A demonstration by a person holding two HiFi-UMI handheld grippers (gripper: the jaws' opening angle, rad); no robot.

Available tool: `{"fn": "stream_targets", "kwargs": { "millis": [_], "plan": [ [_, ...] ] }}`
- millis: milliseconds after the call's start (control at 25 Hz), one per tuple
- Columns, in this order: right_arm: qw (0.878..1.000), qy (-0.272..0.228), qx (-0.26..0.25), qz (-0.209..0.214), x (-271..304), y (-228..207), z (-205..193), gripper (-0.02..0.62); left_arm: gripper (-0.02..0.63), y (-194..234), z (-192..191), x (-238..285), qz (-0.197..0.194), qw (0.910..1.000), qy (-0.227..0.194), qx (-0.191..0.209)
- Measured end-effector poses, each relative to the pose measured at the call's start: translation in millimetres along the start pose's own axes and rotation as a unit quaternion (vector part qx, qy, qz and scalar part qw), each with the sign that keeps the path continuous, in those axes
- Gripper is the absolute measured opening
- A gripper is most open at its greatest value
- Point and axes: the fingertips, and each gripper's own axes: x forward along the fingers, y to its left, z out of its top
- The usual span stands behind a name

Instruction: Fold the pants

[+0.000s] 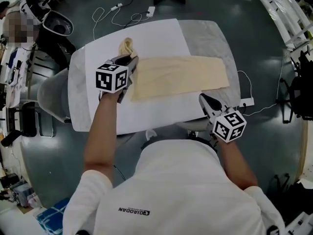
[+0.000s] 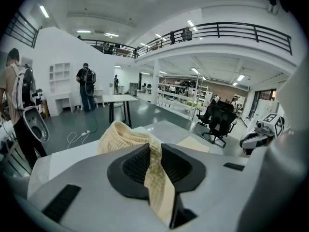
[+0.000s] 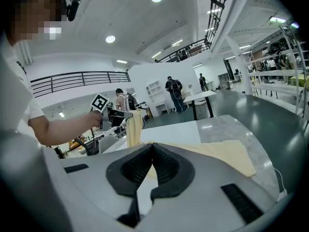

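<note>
Grey-floored hall with a railed mezzanine; at centre stands a table [image 1: 161,38] with a white cover.

Pants [image 1: 186,75], cream-coloured, lie flat as a long band across the tabletop, from the left gripper to the table's right side. Their left end is off the surface and bunched, with a tuft showing above the left gripper [image 1: 132,60].

That gripper's jaws are clamped on the fabric, which passes between the pads and hangs out behind them.

Right gripper [image 1: 203,98] is at the near right edge of the table, just beside the near right corner of the pants. Its jaws are pressed together with nothing between them.

Power strip [image 1: 150,11] with a white cable lies on the floor beyond the table.
</note>
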Motion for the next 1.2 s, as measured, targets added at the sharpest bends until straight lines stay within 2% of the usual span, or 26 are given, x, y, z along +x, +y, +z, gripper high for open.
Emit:
{"fn": "stream_targets", "kwargs": {
  "millis": [400,760,960,1200],
  "plan": [
    [0.999,-0.015,0.026,0.013,-47,-76,6,0.020,0.084,-90,40,72,-0.002,0.9987,0.042,0.029],
    [0.998,-0.026,0.054,0.003,-91,-144,2,0.020,0.084,-187,63,157,-0.042,0.9946,0.074,0.060],
    [0.997,-0.027,0.070,-0.009,-110,-171,-8,0.020,0.084,-239,62,207,-0.064,0.9886,0.102,0.090],
    [0.995,-0.030,0.091,-0.029,-129,-193,-20,0.020,0.084,-296,36,260,-0.091,0.9770,0.140,0.133]
  ]
}}
